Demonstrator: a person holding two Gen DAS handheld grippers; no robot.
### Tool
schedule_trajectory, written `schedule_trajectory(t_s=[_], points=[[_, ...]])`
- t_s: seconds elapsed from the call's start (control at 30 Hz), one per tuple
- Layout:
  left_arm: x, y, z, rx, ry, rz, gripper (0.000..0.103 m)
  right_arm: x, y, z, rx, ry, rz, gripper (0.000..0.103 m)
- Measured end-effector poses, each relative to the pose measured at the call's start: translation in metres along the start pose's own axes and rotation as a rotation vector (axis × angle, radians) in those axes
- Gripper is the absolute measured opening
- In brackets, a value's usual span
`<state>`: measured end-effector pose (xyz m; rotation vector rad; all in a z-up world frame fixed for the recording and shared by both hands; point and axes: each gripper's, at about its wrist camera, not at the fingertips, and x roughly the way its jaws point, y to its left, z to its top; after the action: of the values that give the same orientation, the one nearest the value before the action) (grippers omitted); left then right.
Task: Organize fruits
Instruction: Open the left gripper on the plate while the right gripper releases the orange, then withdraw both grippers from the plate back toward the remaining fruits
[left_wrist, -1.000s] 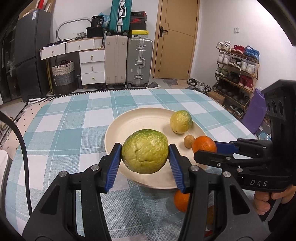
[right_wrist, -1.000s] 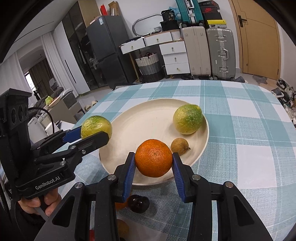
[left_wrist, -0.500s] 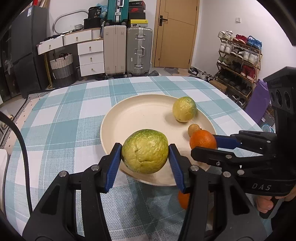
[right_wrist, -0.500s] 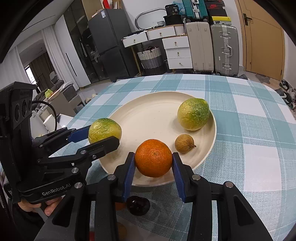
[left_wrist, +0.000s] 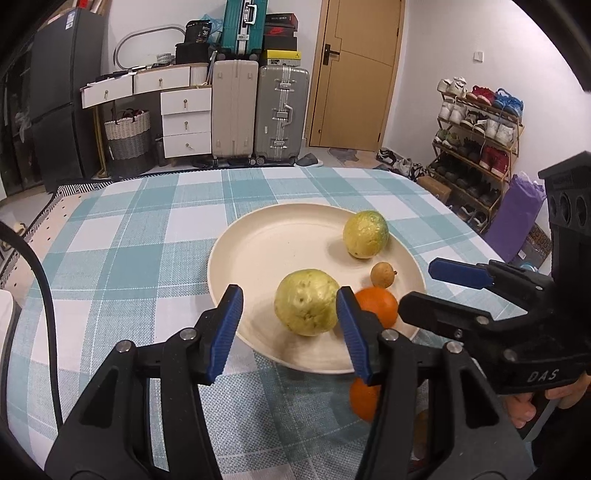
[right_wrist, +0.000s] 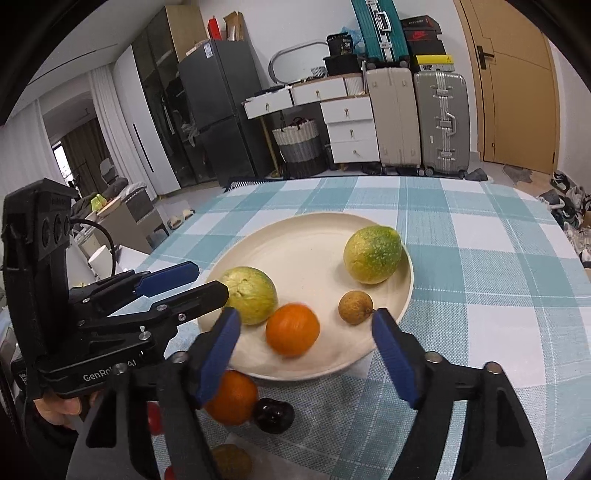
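A cream plate (left_wrist: 221, 254) (right_wrist: 303, 251) lies on the checked tablecloth. On it rest a green-yellow fruit (left_wrist: 306, 302) (right_wrist: 251, 293) and an orange (right_wrist: 292, 329) (left_wrist: 380, 304). My left gripper (left_wrist: 288, 332) (right_wrist: 211, 280) is opening around the green-yellow fruit: its left pad stands clear, its right pad sits right beside the fruit. My right gripper (right_wrist: 306, 354) (left_wrist: 415, 283) is opening wide, the orange lying free between its pads. A second green-yellow fruit (left_wrist: 365, 234) (right_wrist: 372, 254) and a small brown fruit (left_wrist: 383, 274) (right_wrist: 355, 307) sit further back on the plate.
On the cloth in front of the plate lie another orange (right_wrist: 232, 397) (left_wrist: 364, 400), a dark glossy fruit (right_wrist: 273, 415) and a brownish fruit (right_wrist: 231, 458). A hand (left_wrist: 528, 402) holds the right gripper's handle. The table's far edge faces suitcases and drawers.
Both grippers have opened. The green-yellow fruit and the orange, gripped before, now lie loose on the plate near its front rim.
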<state>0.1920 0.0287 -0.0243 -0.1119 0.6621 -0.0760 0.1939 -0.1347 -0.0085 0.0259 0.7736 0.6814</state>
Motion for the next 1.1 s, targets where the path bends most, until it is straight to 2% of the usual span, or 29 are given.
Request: schedule_trajectory(t_s=[0.07,0.13,0.2,0.3,0.33,0.37,0.47,0.67,0.97,1.1], points=[[-0.008,0.001,0.0,-0.013,-0.015,-0.001,0.072,-0.003,-0.002,0.0,0.015,-0.003,0.008,0.092],[-0.019,0.002,-0.001,-0.014,-0.049,0.003,0.083,-0.007,-0.002,0.0,0.009,-0.007,0.012,0.095],[-0.03,0.003,0.0,-0.016,-0.079,0.01,0.085,-0.013,-0.002,0.002,0.014,-0.017,-0.012,0.103],[-0.045,0.005,0.002,-0.043,-0.105,0.01,0.093,-0.024,-0.003,0.003,0.036,-0.039,0.004,0.103],[-0.051,0.005,0.001,-0.052,-0.117,0.015,0.101,-0.027,-0.002,0.003,0.033,-0.036,0.006,0.103],[-0.057,0.004,0.0,-0.049,-0.134,0.02,0.102,-0.029,0.0,0.002,0.025,-0.032,0.001,0.103],[-0.073,0.002,-0.005,-0.029,-0.16,0.035,0.102,-0.039,0.009,-0.004,-0.027,-0.027,-0.01,0.103],[-0.104,0.009,-0.02,-0.089,-0.171,0.018,0.102,-0.058,0.018,-0.023,-0.058,-0.017,-0.027,0.103],[-0.146,-0.005,-0.047,-0.011,-0.176,0.029,0.102,-0.085,0.028,-0.038,-0.048,-0.032,-0.048,0.103],[-0.15,-0.009,-0.058,0.012,-0.157,0.031,0.102,-0.091,0.032,-0.043,-0.038,-0.031,-0.064,0.103]])
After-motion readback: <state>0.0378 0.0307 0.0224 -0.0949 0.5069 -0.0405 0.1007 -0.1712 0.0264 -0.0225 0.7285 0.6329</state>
